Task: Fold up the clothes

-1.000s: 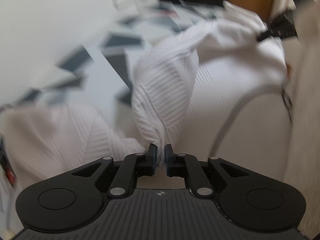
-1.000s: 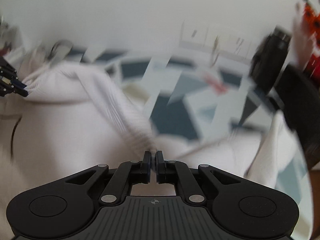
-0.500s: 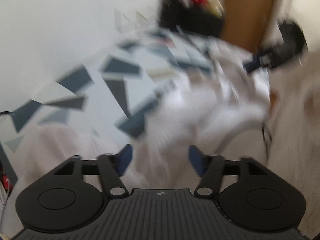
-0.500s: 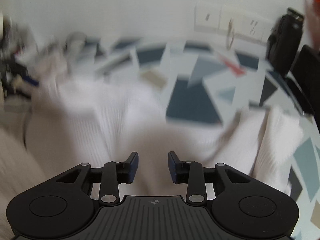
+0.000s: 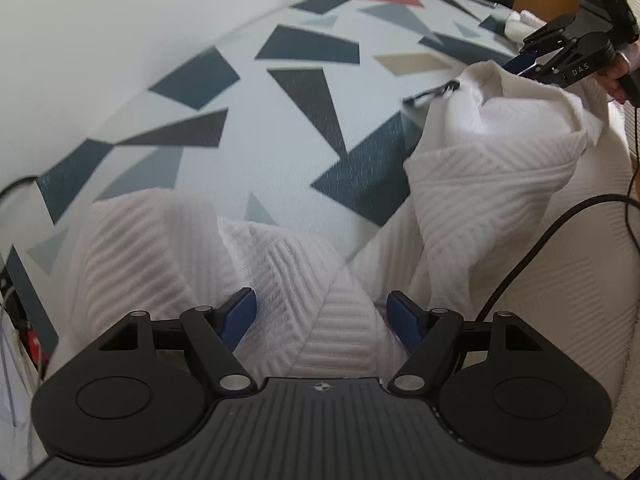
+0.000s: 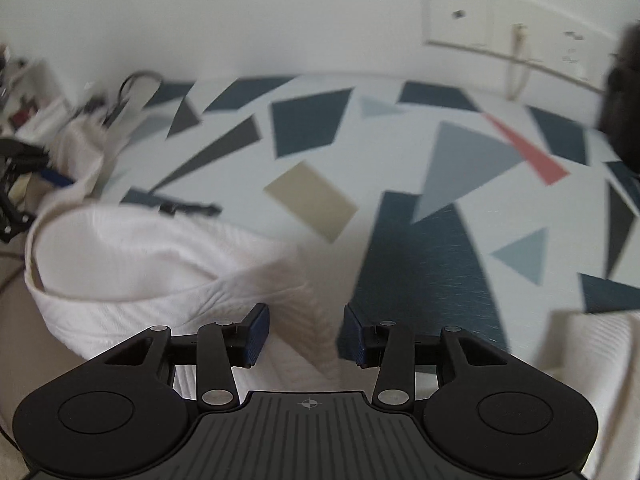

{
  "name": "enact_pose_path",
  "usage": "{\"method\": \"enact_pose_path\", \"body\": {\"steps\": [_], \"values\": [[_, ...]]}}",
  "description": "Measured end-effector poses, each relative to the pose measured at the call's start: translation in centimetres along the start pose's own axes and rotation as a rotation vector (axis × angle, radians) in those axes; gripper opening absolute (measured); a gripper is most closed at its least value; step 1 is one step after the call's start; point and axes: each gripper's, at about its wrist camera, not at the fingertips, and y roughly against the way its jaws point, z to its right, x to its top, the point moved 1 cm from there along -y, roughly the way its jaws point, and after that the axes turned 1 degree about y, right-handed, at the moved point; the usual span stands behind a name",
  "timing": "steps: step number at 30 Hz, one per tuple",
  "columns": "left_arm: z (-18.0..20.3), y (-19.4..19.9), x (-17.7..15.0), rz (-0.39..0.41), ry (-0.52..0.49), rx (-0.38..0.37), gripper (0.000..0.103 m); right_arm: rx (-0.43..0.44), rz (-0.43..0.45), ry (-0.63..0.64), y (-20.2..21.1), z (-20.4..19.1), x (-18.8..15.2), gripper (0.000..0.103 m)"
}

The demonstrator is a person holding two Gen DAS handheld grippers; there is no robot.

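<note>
A: Where is the white ribbed garment [image 5: 480, 208]?
B: Crumpled on the tabletop [image 5: 280, 128] with its geometric-patterned cover, under both tools.
A: And the tongs?
B: Left tongs [image 5: 322, 314] spread wide, holding nothing. Right tongs [image 6: 306, 334] likewise wide over a fold.

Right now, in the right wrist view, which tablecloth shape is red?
The thin slanted red triangle at upper right, beside the big grey triangle. All other patches are navy, grey, pale blue or beige.

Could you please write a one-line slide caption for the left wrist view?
Left gripper with jaws open over a white ribbed garment on the geometric-patterned table.
</note>
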Motion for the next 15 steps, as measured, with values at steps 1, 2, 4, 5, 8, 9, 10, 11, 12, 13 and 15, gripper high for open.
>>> {"method": "enact_pose_path", "body": {"steps": [1,2,4,5,8,9,10,11,12,13,15], "values": [[0.0,-0.1,0.0,0.001,0.009,-0.002,0.063,0.004,-0.008,0.009,-0.2,-0.1,0.1,0.028],[-0.1,0.0,0.0,0.007,0.019,-0.004,0.047,0.009,-0.016,0.018,-0.3,-0.2,0.2,0.025],[-0.7,0.8,0.0,0.025,0.062,0.008,0.022,0.017,-0.032,0.036,-0.6,-0.5,0.4,0.008],[-1.1,1.2,0.0,0.042,0.089,0.019,0.015,0.018,-0.038,0.035,-0.6,-0.3,0.6,0.008],[-3.2,3.5,0.0,0.138,0.208,0.074,0.012,-0.048,0.010,0.047,0.5,0.4,1.7,0.004],[-4.0,4.2,0.0,0.172,0.251,0.095,0.012,-0.078,0.039,0.035,1.1,1.0,2.3,0.004],[-4.8,5.0,0.1,0.210,0.294,0.119,0.011,-0.109,0.070,0.022,1.6,1.6,2.9,0.004],[-5.6,5.7,0.2,0.253,0.336,0.147,0.011,-0.146,0.104,0.015,2.1,2.1,3.6,0.004],[-6.3,6.4,0.3,0.295,0.374,0.175,0.011,-0.188,0.139,0.014,2.7,2.6,4.4,0.004],[-7.0,6.9,0.6,0.335,0.407,0.201,0.011,-0.230,0.176,0.014,3.2,3.1,5.3,0.003],[-7.9,7.4,1.1,0.397,0.451,0.238,0.011,-0.314,0.250,0.013,4.2,3.9,7.1,0.003]]}}
